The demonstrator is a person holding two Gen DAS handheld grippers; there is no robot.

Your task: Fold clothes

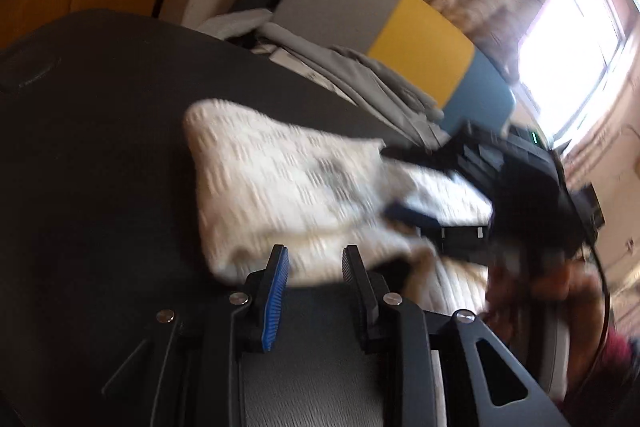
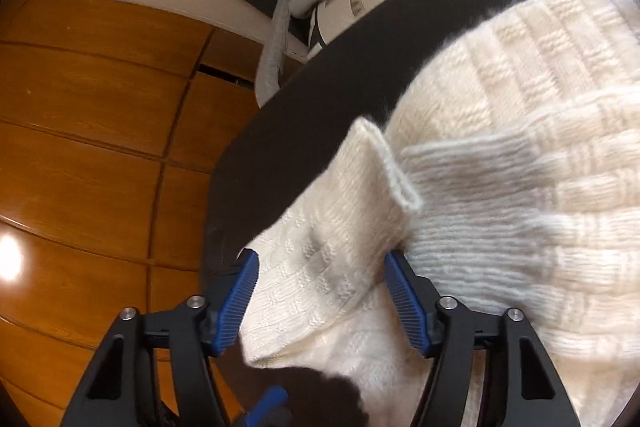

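Note:
A cream knitted sweater (image 1: 280,179) lies spread on the black table (image 1: 100,147). My left gripper (image 1: 316,253) hovers at the sweater's near edge, open, with nothing pressed between its pads. My right gripper (image 1: 394,183) reaches onto the sweater from the right in the left wrist view. In the right wrist view the right gripper (image 2: 322,267) straddles a folded-over sleeve or hem flap (image 2: 332,227) of the sweater (image 2: 520,131). The flap fills the gap between the blue pads (image 2: 240,291) and looks flat, not squeezed.
Grey garments (image 1: 360,75) are piled at the table's far side, in front of a grey, yellow and blue cushion (image 1: 420,39). The table edge (image 2: 224,187) drops to a wooden floor (image 2: 80,147). A person's hand (image 1: 560,291) holds the right gripper. A bright window (image 1: 568,47) is at the right.

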